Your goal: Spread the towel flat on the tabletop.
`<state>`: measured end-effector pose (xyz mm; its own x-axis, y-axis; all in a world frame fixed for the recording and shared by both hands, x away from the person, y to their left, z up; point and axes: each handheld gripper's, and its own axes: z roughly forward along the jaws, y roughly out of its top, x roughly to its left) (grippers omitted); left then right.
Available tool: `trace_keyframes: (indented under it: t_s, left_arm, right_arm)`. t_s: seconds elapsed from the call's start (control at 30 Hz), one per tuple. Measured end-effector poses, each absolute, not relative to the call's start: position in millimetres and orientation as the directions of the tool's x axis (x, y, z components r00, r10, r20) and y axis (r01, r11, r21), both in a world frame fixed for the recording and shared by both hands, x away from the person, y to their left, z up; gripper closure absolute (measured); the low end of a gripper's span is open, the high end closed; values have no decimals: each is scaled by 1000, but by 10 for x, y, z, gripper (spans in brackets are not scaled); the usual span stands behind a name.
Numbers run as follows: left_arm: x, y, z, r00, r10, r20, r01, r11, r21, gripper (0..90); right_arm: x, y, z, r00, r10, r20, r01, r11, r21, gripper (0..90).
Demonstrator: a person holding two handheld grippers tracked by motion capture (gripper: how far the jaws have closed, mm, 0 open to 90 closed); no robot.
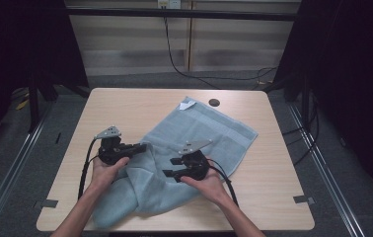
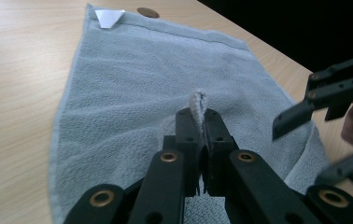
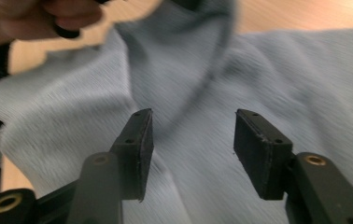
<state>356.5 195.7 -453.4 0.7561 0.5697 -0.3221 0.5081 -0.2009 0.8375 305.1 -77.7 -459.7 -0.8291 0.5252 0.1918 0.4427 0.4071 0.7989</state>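
A light blue towel lies rumpled across the wooden table, one end trailing to the front edge. My left gripper is at the towel's left side, shut on a pinched fold of the towel; the fold pokes up between the closed left gripper pads. My right gripper hovers over the towel's middle, jaws open, pointing left toward the left one. In the right gripper view, the right gripper has only the towel lying below the gap. The right gripper also appears at the right of the left gripper view.
A white label sits on the towel's far corner, and a dark round disc lies on the table just beyond it. Grey tape marks sit near the front corners. Bare wood surrounds the towel on the left and right.
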Motion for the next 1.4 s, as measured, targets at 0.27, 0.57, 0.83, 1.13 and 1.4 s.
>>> trace_keyframes:
  t_s: [0.27, 0.57, 0.83, 1.13, 1.4]
  left_arm:
    - [3603, 1993, -4623, 727, 592, -348, 541, -182, 821, 871]
    - [3557, 2045, -4560, 741, 587, -327, 526, -204, 826, 640]
    - [3326, 2270, -4402, 725, 613, -315, 517, -182, 836, 471]
    - [3125, 2132, -4857, 766, 580, -278, 559, -387, 733, 474]
    - [3199, 2013, -5014, 773, 597, -215, 541, -444, 714, 638]
  right_arm:
    - [3109, -320, -4600, -869, 429, 248, 427, 393, 814, 505]
    - [3091, -340, -4640, -861, 452, 234, 427, 390, 816, 890]
    - [2923, -918, -4579, -813, 548, 196, 449, 378, 810, 896]
    - [2748, -1469, -4585, -747, 645, 164, 492, 369, 788, 897]
    - [2506, -1910, -4652, -689, 712, 140, 538, 372, 757, 898]
